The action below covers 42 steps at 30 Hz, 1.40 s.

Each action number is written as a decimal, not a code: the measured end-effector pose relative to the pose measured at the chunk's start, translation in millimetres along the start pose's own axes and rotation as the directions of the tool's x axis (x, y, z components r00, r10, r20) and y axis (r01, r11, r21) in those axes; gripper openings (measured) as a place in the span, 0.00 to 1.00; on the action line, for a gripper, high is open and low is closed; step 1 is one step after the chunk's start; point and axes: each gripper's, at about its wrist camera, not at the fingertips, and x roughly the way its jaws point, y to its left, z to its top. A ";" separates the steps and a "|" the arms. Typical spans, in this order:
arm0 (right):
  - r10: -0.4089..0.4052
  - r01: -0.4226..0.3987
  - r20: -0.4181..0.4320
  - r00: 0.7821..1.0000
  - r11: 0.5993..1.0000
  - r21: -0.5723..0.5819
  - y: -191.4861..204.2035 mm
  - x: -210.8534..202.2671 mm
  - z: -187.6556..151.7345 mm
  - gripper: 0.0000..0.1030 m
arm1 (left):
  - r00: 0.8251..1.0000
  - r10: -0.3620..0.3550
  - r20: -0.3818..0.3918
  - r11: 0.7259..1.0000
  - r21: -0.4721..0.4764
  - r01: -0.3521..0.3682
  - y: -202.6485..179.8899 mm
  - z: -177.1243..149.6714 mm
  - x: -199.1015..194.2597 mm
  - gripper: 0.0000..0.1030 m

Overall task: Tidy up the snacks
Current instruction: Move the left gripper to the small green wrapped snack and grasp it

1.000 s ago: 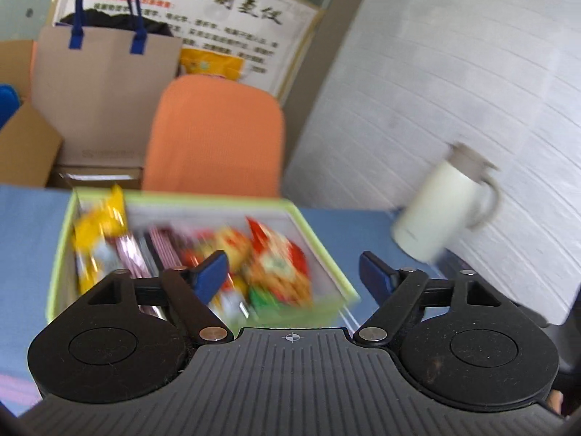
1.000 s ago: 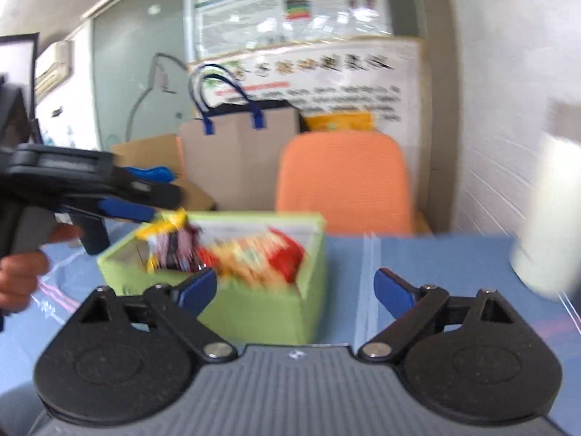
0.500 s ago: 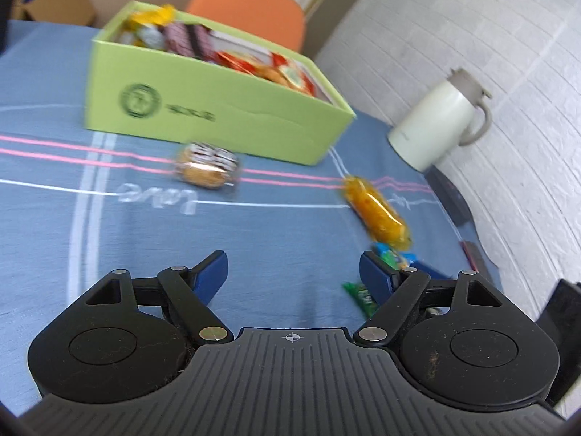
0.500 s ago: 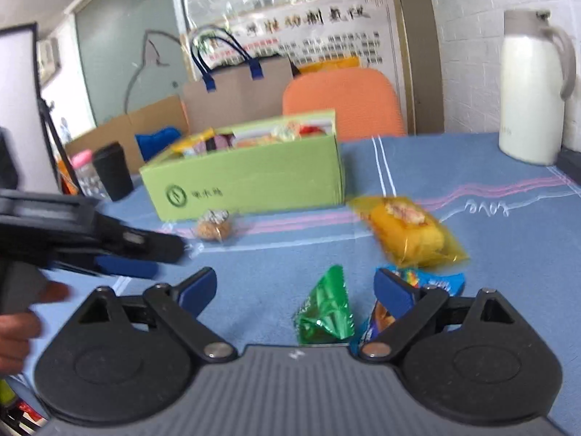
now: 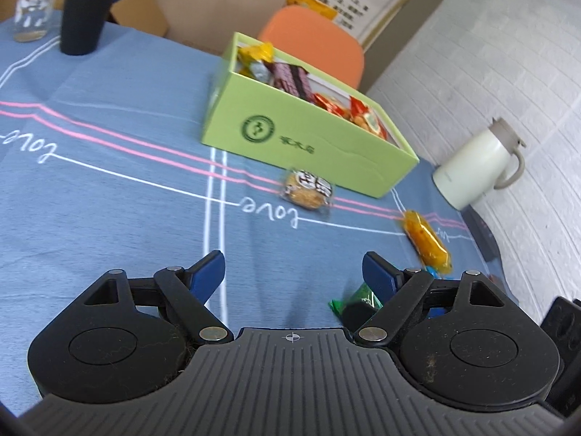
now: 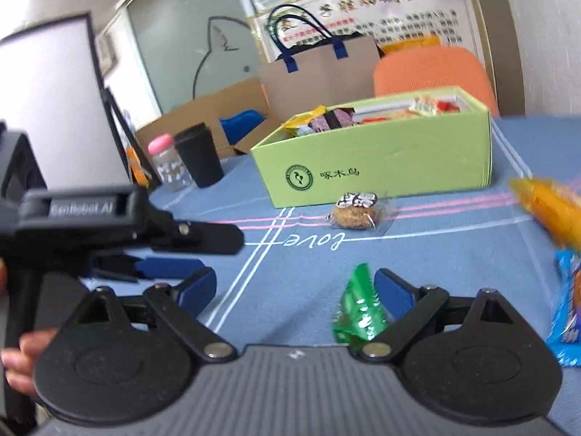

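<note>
**Hovering over loose snacks, both sets of fingers spread wide, nothing held**

Left gripper and right gripper: blue-padded fingers apart, nothing between them, both above the bench, which has a blue cloth with pink/white lines and "love" script.

Hidden / unclear:
- Green foil packet sits near, just inside the right gripper's right finger; lower end cut off by the gripper body. In the left wrist view only a corner shows behind the finger linkage.
- Blue packet cut off at the right frame edge; print unreadable.
- Orange-yellow packet motion-blurred in the right view, clearer in the left.
- Box contents partly blurred; wrappers overlap.

Materials / shapes:
- Green box: open-top rectangular cardboard, round logo on the near wall, filled with glossy wrappers, far centre.
- Round cookie in clear wrap just in front of the box, apart from it.

View differences:
- Only the left view shows the cream jug, far right by the white brick wall.
- Only the right view shows the left gripper from the side and the hand holding it.
- Black cup and pink-capped bottle, far left, in both.
</note>
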 end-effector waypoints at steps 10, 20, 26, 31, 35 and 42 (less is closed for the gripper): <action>-0.170 0.168 0.022 0.985 0.983 0.075 -30.5 -25.1 -16.6 0.91 | 0.997 -0.032 -0.068 0.999 0.007 0.033 -5.5 -7.8 21.8 0.69; -0.326 0.322 0.012 0.945 0.928 -0.187 -43.4 11.9 8.0 0.91 | 0.999 0.007 -0.052 1.000 0.016 -0.006 -5.2 -4.9 22.1 0.72; -0.276 0.275 0.013 0.961 0.956 -0.104 -55.6 -0.6 7.9 0.91 | 0.997 -0.011 -0.077 0.999 0.045 0.014 -16.3 -5.7 31.6 0.72; -0.174 0.173 -0.014 0.985 0.984 -0.034 -41.4 -22.4 -17.5 0.91 | 0.990 -0.022 -0.137 0.998 0.054 0.030 -22.9 -4.3 52.1 0.65; -0.151 0.147 -0.047 0.987 0.986 -0.077 -27.2 -8.5 -21.9 0.91 | 0.974 -0.085 -0.209 0.995 0.028 0.093 -31.1 0.9 71.6 0.57; -0.152 0.138 -0.062 0.987 0.974 -0.181 -16.1 12.9 -11.9 0.90 | 0.964 -0.130 -0.230 0.988 0.047 0.145 -48.6 4.1 79.0 0.56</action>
